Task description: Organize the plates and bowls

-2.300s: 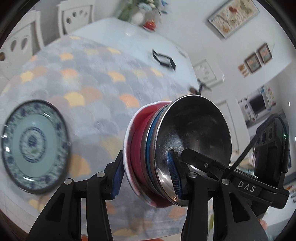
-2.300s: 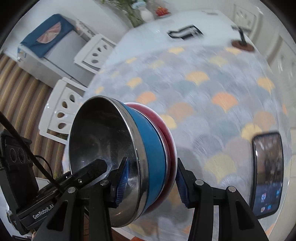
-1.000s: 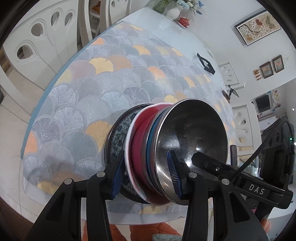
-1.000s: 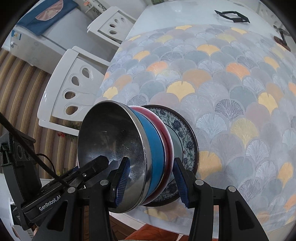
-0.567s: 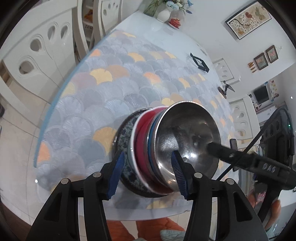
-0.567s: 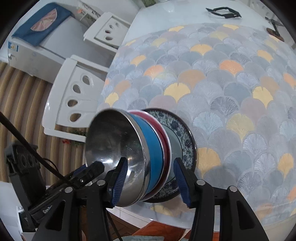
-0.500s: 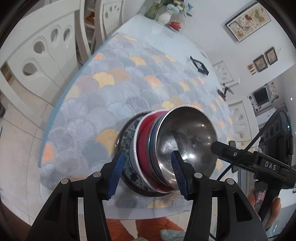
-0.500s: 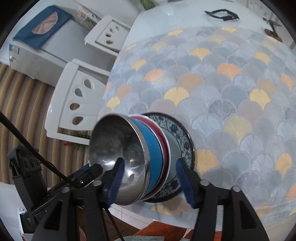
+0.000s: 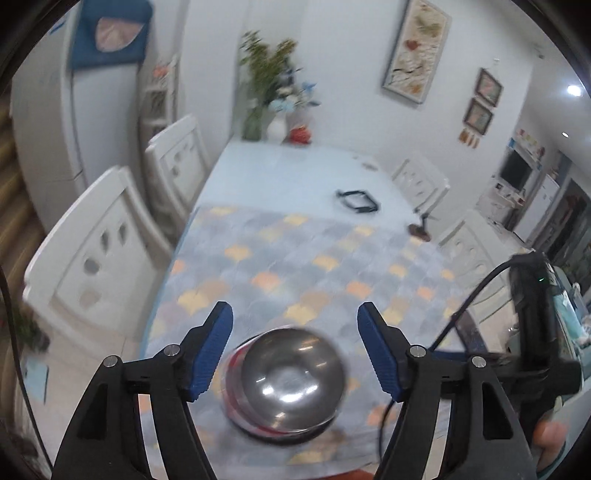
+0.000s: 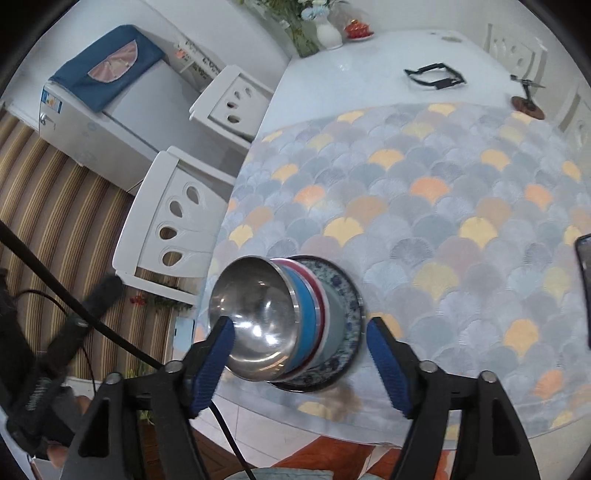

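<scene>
Two grippers hung over the near edge of the desk (image 10: pixel 461 206), each with its blue-padded fingers spread wide and nothing between them; both pairs had just been opening, and no pad touched the dishes. From the left gripper (image 9: pixel 295 345), the stack sat directly below and between the fingers (image 9: pixel 212 347), a little toward the camera, with clear gaps on either side. From the right gripper (image 10: pixel 301 363), the same stack lay just ahead, the left pad overlapping the steel rim in the picture, though contact could not be confirmed and looked unlikely. A steel bowl (image 10: pixel 255 314) sat on top, nested in a blue bowl (image 10: pixel 304 321), then a red bowl (image 10: pixel 320 314), all resting on a blue-and-white patterned plate (image 10: pixel 345 332) that lay flat on the scallop-patterned cloth (image 10: pixel 424 229) close to the desk's near corner. Being round, the stack had no long axis; its height ran straight up. Both grippers seemed about equally near, the left more squarely above. Judging from this, the stacking looked finished, and any coming move would be a lift clear, with nothing in the way overhead. Farther out stood white chairs (image 10: pixel 173 218) beside the desk, a dark phone (image 10: pixel 584 288) at the right edge of the cloth, a black folded stand (image 10: pixel 434 77) on the bare far half, and a vase of flowers (image 10: pixel 327 29) at the far end. One caution: the stack stood near the edge, so a stray nudge could push it off.
</scene>
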`<state>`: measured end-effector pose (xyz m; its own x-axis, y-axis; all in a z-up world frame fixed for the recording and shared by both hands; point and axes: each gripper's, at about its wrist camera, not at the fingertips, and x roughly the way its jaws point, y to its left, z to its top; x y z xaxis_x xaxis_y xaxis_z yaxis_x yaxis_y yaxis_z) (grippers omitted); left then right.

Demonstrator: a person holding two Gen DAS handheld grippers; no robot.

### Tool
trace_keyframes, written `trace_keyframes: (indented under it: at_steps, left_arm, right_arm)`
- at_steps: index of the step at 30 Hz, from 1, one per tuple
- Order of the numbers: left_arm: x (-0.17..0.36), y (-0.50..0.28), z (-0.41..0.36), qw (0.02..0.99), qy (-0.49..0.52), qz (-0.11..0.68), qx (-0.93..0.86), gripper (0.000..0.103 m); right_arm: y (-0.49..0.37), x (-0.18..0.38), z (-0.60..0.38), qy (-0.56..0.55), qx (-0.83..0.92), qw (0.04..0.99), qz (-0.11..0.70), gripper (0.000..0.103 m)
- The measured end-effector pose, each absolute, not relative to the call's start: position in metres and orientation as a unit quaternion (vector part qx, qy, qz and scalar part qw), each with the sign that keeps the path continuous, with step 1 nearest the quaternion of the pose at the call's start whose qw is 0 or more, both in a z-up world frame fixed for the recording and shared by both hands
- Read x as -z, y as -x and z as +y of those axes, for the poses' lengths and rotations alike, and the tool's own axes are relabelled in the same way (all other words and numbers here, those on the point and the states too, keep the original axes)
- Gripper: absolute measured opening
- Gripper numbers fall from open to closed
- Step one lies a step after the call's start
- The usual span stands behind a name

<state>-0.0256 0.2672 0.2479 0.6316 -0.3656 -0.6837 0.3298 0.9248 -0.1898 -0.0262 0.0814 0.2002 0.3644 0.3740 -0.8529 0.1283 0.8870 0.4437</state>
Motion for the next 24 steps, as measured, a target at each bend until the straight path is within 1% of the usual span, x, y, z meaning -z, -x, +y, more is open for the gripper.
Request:
trace_keyframes:
  at_steps: [6, 12, 17, 24]
  left_arm:
    - [-0.260, 0.031, 0.212, 0.898, 0.040, 0.380, 0.217, 0.068]
    - [-0.273, 0.042, 0.156, 0.901, 0.029, 0.371, 0.221, 0.069]
    - [-0.282, 0.054, 0.116, 0.910, 0.025, 0.360, 0.203, 0.079]
    - [-0.282, 0.073, 0.078, 0.920, 0.012, 0.362, 0.150, 0.081]
  right_arm:
    - [0.042, -0.208, 0.039, -0.229, -0.070, 0.791, 0.562, 0.073]
    - [0.055, -0.221, -0.014, -0.232, -0.064, 0.798, 0.553, 0.074]
    - [0.063, -0.224, -0.048, -0.237, -0.075, 0.796, 0.552, 0.076]
    - [0.075, -0.217, -0.068, -0.204, -0.116, 0.791, 0.565, 0.076]
